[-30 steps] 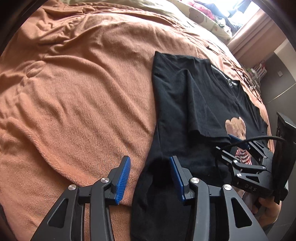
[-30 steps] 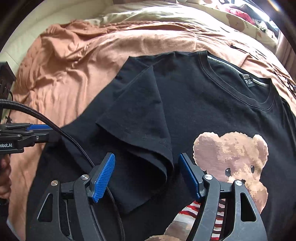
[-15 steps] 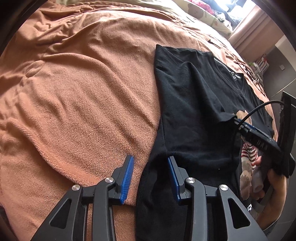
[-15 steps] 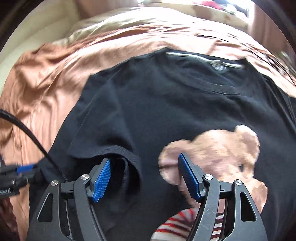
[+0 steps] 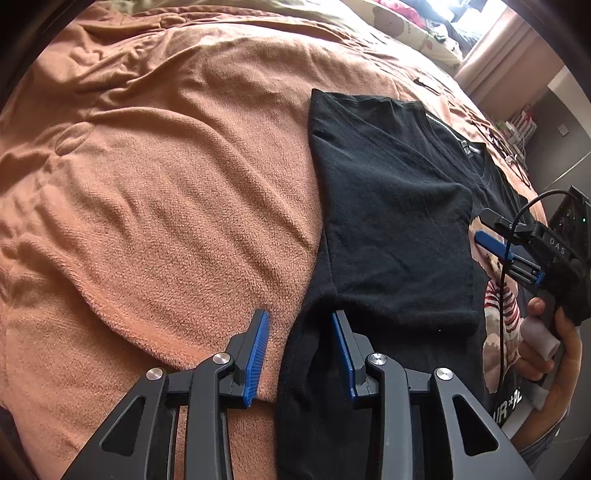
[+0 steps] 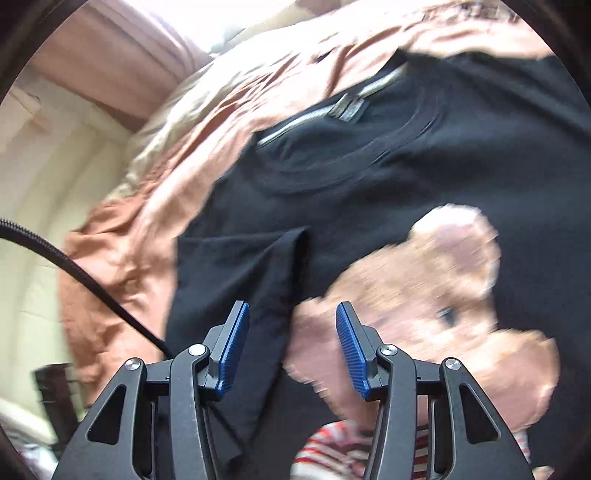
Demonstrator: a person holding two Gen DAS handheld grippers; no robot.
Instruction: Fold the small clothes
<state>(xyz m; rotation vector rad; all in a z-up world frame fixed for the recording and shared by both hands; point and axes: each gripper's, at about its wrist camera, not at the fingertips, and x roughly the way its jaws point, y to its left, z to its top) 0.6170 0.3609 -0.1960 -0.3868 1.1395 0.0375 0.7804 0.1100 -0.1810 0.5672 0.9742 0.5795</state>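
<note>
A black T-shirt (image 5: 391, 221) with a teddy-bear print (image 6: 424, 295) lies flat on an orange blanket (image 5: 166, 184). Its left sleeve (image 5: 406, 258) is folded inward over the body, with the sleeve hem (image 6: 284, 266) next to the bear. My left gripper (image 5: 300, 350) is open low over the shirt's left side edge, which runs between the fingers. In the blurred right wrist view, my right gripper (image 6: 291, 354) is open above the sleeve hem and the bear's edge. The left wrist view shows the right gripper (image 5: 513, 254) held by a hand (image 5: 554, 350) over the print.
The wrinkled blanket spreads wide to the left of the shirt. Patterned bedding (image 5: 417, 29) and a curtain (image 5: 495, 62) lie at the far end. A black cable (image 6: 74, 266) crosses the left of the right wrist view, beside a pale wall (image 6: 37, 166).
The sleeve now lies flatter across the shirt body. The right gripper has swung and tilted over the bear print, and its view is blurred. Both gripper openings have narrowed a little.
</note>
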